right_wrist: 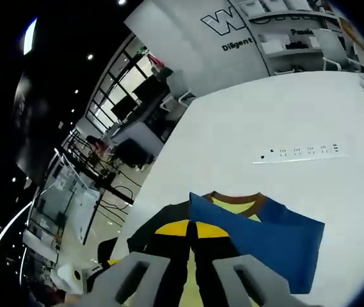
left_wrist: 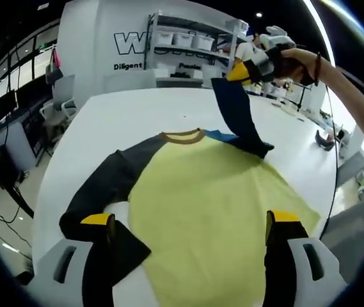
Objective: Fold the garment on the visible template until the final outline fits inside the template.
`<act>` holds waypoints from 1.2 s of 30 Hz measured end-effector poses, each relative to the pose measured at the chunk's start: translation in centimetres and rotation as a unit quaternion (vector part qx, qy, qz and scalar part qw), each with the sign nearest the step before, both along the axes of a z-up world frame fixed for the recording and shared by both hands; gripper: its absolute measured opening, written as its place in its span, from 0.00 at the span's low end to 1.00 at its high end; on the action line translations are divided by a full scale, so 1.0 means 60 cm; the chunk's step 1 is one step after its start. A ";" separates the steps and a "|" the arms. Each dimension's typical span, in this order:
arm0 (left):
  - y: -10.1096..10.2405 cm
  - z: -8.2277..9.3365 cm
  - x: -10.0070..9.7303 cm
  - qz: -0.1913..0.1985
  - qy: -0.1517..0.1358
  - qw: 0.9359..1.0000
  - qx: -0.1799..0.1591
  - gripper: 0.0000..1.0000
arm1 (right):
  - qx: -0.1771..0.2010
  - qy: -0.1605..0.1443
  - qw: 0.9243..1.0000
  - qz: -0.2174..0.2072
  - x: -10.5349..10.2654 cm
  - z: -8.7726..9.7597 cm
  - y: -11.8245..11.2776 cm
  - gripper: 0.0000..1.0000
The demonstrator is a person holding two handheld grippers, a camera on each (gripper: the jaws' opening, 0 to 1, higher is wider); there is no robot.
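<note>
right gripper (right_wrist: 193, 231) pinches the soft blue sleeve (right_wrist: 277, 236) of the yellow garment (left_wrist: 213, 204); left gripper (left_wrist: 191, 224) gapes open.

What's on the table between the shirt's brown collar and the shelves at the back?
Nothing: in the left gripper view, bare white table stretches from the collar to the shelves.

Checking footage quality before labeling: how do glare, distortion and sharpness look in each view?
Left gripper view: fisheye bows the white table; window glare washes out the upper right; shirt sharp. Right gripper view: strongly tilted, left side dark; blue sleeve sharp.
</note>
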State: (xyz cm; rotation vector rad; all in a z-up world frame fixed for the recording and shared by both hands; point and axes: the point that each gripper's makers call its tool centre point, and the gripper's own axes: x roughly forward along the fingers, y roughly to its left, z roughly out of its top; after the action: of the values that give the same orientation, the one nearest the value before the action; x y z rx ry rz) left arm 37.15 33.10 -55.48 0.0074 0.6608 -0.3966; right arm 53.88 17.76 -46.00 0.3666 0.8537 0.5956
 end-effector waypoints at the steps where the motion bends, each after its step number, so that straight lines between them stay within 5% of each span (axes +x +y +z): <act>1: 0.000 0.001 -0.001 0.001 0.000 1.000 -0.001 0.99 | 0.001 0.000 1.000 0.003 0.000 -0.001 0.009 0.00; 11: 0.012 0.002 -0.010 0.010 0.002 1.000 -0.006 0.99 | 0.020 0.015 1.000 0.011 -0.001 -0.028 0.081 0.00; 20: 0.029 0.001 -0.012 0.025 0.001 1.000 -0.003 0.99 | 0.015 0.046 0.999 0.025 -0.010 -0.094 0.148 0.00; 25: 0.038 -0.002 -0.016 0.032 0.005 0.999 -0.003 0.99 | -0.034 0.024 0.996 0.075 -0.026 -0.135 0.171 0.00; 36: 0.038 -0.004 -0.010 0.032 0.005 0.999 -0.002 0.99 | -0.012 0.028 0.995 0.091 -0.037 -0.185 0.218 0.00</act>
State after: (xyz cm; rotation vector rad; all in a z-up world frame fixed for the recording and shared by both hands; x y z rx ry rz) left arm 36.54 35.35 -55.70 -0.0195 0.6690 -0.3364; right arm 51.65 30.83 -57.10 0.2852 0.9535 0.7462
